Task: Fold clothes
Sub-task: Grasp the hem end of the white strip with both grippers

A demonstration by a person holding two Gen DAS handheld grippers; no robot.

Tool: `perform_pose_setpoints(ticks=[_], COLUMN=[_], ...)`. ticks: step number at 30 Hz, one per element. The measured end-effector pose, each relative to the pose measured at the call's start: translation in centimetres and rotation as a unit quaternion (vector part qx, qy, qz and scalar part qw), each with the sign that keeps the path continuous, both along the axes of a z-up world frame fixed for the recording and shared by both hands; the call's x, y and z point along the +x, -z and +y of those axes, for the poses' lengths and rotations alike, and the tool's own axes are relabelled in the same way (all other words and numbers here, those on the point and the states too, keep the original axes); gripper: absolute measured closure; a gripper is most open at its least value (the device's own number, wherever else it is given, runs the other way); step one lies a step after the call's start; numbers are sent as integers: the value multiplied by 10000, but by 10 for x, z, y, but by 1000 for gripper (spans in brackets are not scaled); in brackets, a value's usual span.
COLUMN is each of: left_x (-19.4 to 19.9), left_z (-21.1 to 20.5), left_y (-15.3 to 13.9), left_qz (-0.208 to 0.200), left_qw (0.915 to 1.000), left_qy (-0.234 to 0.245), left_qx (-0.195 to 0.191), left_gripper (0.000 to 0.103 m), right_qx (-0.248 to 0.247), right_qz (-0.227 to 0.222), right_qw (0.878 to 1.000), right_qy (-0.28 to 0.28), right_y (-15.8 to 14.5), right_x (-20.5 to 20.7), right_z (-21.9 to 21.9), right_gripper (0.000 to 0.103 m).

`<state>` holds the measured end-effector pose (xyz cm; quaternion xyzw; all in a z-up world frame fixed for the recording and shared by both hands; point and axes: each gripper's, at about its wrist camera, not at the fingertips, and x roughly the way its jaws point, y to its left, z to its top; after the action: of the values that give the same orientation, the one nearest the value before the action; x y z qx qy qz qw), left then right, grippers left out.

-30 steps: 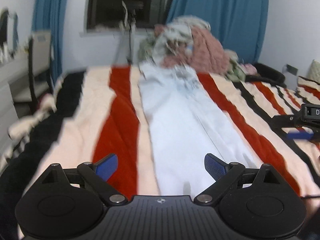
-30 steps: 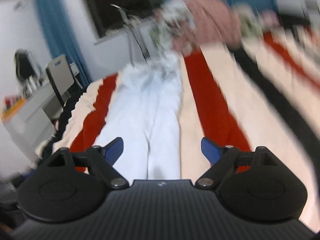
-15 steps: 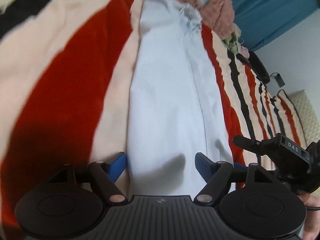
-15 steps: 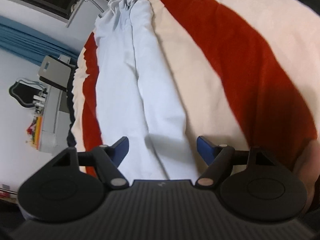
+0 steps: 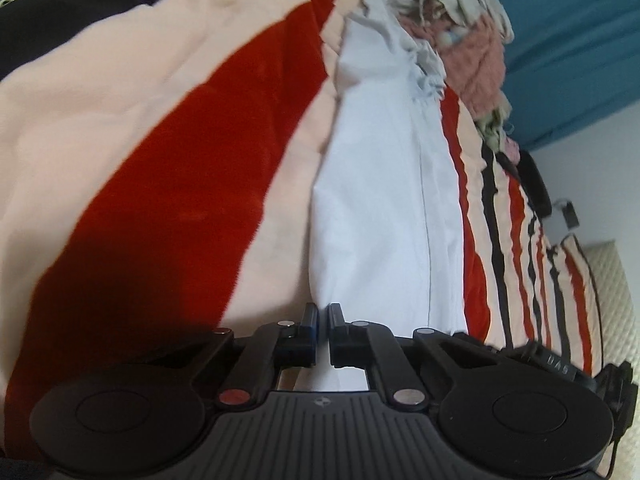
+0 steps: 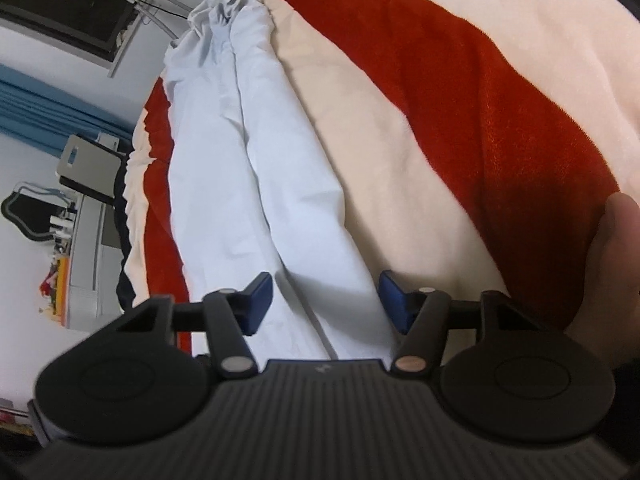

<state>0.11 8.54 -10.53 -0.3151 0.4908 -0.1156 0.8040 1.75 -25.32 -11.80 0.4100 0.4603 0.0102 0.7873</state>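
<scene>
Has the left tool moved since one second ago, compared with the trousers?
Yes. The left tool has come down to the near end of the pale trousers, which now fill more of its view, and its jaws have shut there.

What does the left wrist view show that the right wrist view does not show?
Only the left wrist view shows the heap of unfolded clothes at the far end of the bed, the blue curtain, and the left gripper with fingers shut at the near edge of the pale blue trousers.

Only the right wrist view shows a grey desk beside the bed, a dark window, the person's hand, and the right gripper, whose fingers are closing with the trousers between them.

Both show the trousers lying lengthwise on the striped blanket.
</scene>
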Motion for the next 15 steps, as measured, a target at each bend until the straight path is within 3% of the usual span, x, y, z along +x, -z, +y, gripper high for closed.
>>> perform_pose_setpoints(ticks=[3, 5, 9, 15], left_x=[1, 8, 10, 10], left_z=[0, -8, -21, -27], left_y=[2, 5, 14, 15], left_qz=[103, 250, 457, 422], left_qw=[9999, 9996, 9980, 9977], left_qy=[0, 111, 405, 499], left_qx=[-25, -43, -155, -163], left_gripper=[94, 82, 74, 77], right_qx=[-61, -131, -169, -196], right_qz=[46, 87, 245, 232], right_qw=[10000, 9998, 9990, 9988], right_qy=[-39, -76, -323, -383], right_y=[0, 0, 3, 1], right_x=[2, 4, 4, -2], right_z=[0, 3, 11, 18], right_gripper=[61, 61, 61, 63])
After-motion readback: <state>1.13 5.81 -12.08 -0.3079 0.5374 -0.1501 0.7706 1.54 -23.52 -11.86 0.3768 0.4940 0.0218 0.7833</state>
